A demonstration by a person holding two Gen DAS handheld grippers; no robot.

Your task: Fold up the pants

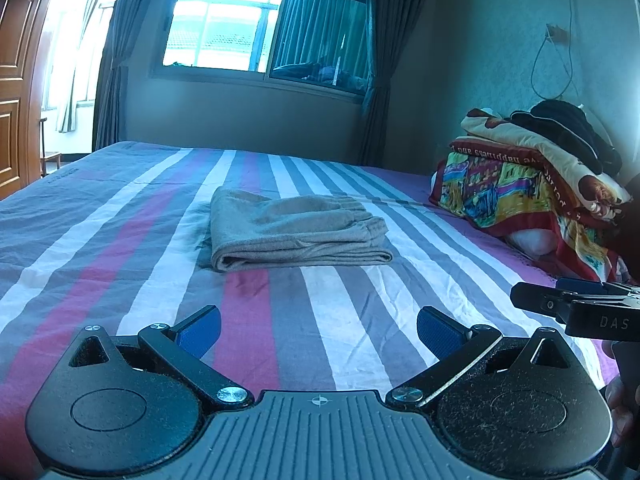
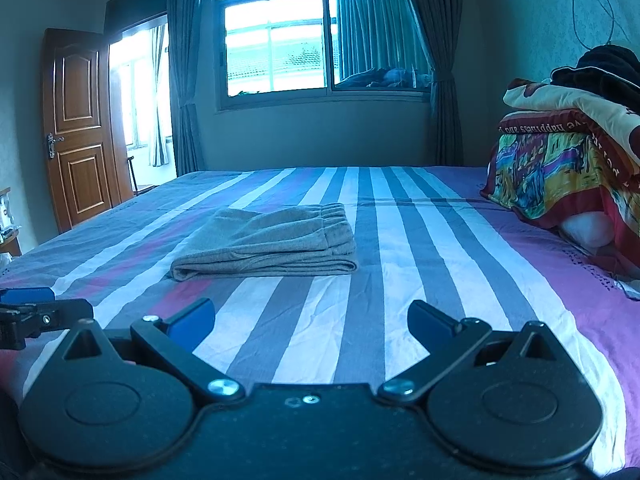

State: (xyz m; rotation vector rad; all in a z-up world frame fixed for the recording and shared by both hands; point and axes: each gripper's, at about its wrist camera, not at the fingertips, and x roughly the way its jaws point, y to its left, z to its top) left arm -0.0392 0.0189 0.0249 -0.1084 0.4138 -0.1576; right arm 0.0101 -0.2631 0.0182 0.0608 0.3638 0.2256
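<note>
the pants (image 1: pixel 296 236) lie folded mid-bed (image 1: pixel 120 208), well apart from the left gripper (image 1: pixel 319 330) and right gripper (image 2: pixel 311 322), both spread wide and empty near the bed's near edge.

A home bedroom is showing here: a wide bed (image 2: pixel 420 240) in a striped sheet is filling the room. Behind the bed a curtained window (image 2: pixel 320 36) is letting daylight in; folded blankets (image 2: pixel 560 168) are sitting on the bed's right, a wooden door (image 2: pixel 80 128) standing left of it.
</note>
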